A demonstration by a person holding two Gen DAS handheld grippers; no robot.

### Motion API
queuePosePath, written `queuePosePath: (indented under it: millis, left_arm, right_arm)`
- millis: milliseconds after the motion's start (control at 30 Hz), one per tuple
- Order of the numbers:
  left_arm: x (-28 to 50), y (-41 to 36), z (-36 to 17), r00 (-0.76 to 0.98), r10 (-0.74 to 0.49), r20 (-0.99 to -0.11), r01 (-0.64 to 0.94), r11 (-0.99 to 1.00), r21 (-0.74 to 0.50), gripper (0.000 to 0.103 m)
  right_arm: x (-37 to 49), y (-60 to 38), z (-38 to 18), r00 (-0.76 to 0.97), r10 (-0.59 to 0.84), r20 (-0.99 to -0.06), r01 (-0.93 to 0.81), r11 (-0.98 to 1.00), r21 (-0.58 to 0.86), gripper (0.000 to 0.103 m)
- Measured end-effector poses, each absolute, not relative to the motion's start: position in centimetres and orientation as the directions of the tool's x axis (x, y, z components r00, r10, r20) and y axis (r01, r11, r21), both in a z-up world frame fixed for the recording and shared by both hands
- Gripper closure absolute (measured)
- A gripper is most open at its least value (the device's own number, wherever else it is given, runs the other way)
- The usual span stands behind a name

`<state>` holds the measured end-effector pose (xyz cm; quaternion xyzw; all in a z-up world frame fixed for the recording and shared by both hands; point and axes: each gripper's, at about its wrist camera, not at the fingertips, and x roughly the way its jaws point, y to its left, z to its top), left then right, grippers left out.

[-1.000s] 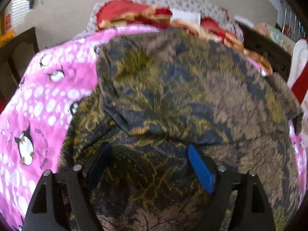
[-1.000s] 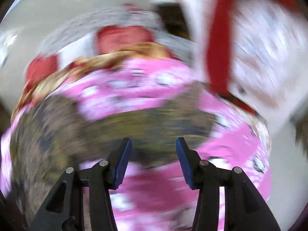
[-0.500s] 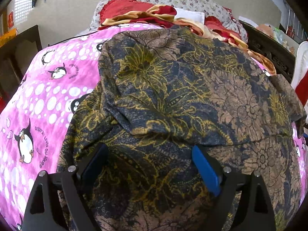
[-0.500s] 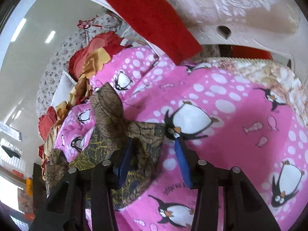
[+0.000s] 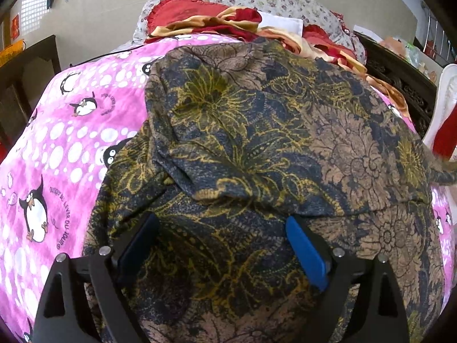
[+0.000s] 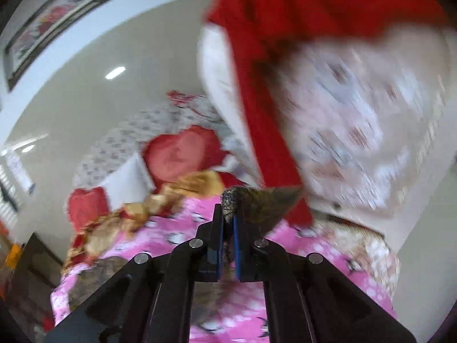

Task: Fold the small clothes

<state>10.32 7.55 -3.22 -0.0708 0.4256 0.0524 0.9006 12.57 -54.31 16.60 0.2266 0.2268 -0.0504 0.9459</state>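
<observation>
So, quick rundown, everything placed off the pink penguin blanket:

Blanket: the pink penguin blanket (image 5: pixel 57 131) covers the whole bed, white dots and penguins all over.

Garment: a dark floral garment (image 5: pixel 257 148) in navy, gold and brown lies spread across the middle of the blanket, with a folded flap on top.

Pillows: red ruffled pillows (image 5: pixel 182 11) and a rumpled red-gold cloth (image 5: pixel 217 23) piled at the blanket's far end.

Left gripper: left gripper (image 5: pixel 220 243) is wide apart, hovering low over the garment's near part, nothing between the fingers.

Right gripper: right gripper (image 6: pixel 227 228) is pinched tight on a corner of the garment (image 6: pixel 257 203), lifted above the blanket's edge.
</observation>
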Motion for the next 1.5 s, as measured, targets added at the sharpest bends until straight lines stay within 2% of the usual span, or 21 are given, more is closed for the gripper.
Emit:
queuePosePath:
  millis: [133,267,433,500,600,700,733,800,900,1033,1200,1367,1433,1500]
  left_arm:
    - [10.0,7.9,-3.1,0.634,0.014,-0.773,-0.153,0.982,-0.108,0.008]
    - [9.3,8.5,-2.0,0.623,-0.013,-0.782,-0.161,0.976,-0.145,0.008]
    - [8.0,10.2,-1.2,0.643,-0.024,-0.766,-0.197,0.961,-0.196,0.008]
    - [7.7,10.8,-0.8,0.643,-0.056,-0.764,-0.192,0.954,-0.231,0.008]
    - [7.2,11.1,0.9,0.67,-0.105,-0.735,-0.15,0.95,-0.273,0.008]
    - [7.3,10.4,2.5,0.707,-0.161,-0.689,-0.075,0.951,-0.299,0.008]
    - [7.7,10.1,2.8,0.71,-0.191,-0.678,-0.046,0.948,-0.314,0.008]
    - [9.1,9.0,2.7,0.695,-0.262,-0.669,0.017,0.937,-0.349,0.008]
    - [12.0,7.4,1.5,0.644,-0.33,-0.69,0.056,0.92,-0.387,0.009]
    - [15.1,4.5,0.3,0.603,-0.418,-0.68,0.137,0.893,-0.428,0.011]
    - [18.9,3.2,-1.6,0.565,-0.467,-0.68,0.149,0.869,-0.472,0.018]
    - [20.8,3.4,-2.1,0.533,-0.572,-0.624,0.168,0.794,-0.584,0.018]
    - [21.3,2.8,-2.3,0.485,-0.649,-0.587,0.196,0.734,-0.65,0.018]
    - [21.6,2.4,-2.3,0.457,-0.675,-0.579,0.205,0.713,-0.67,0.018]
  right_arm:
    - [13.9,-49.0,20.2,0.89,0.084,-0.448,0.092,0.929,0.358,0.101]
    - [16.4,-40.3,20.7,0.87,0.218,-0.441,-0.052,0.932,0.359,0.101]
    - [18.8,-25.1,16.9,0.758,0.451,-0.472,-0.305,0.884,0.354,0.101]
    - [19.1,-18.6,13.2,0.676,0.52,-0.523,-0.384,0.854,0.352,0.101]
    - [19.1,-11.9,6.3,0.594,0.508,-0.624,-0.385,0.861,0.334,0.101]
    - [18.3,-8.3,0.4,0.538,0.433,-0.723,-0.36,0.894,0.267,0.099]
    - [17.9,-7.7,-0.8,0.538,0.39,-0.748,-0.356,0.909,0.218,0.096]
    - [16.7,-7.4,-2.0,0.527,0.333,-0.782,-0.361,0.921,0.148,0.081]
    - [13.7,-8.5,-1.3,0.541,0.299,-0.786,-0.406,0.911,0.068,0.072]
    - [9.6,-11.5,-2.0,0.556,0.218,-0.802,-0.433,0.899,-0.056,0.07]
    - [7.9,-16.8,-2.5,0.578,0.27,-0.771,-0.345,0.936,0.069,0.068]
    - [7.9,-15.7,-3.2,0.602,0.25,-0.759,-0.363,0.931,0.018,0.059]
    - [8.5,-15.5,-3.2,0.599,0.263,-0.756,-0.361,0.932,0.038,0.058]
    - [8.7,-15.5,-3.3,0.596,0.275,-0.755,-0.361,0.931,0.055,0.057]
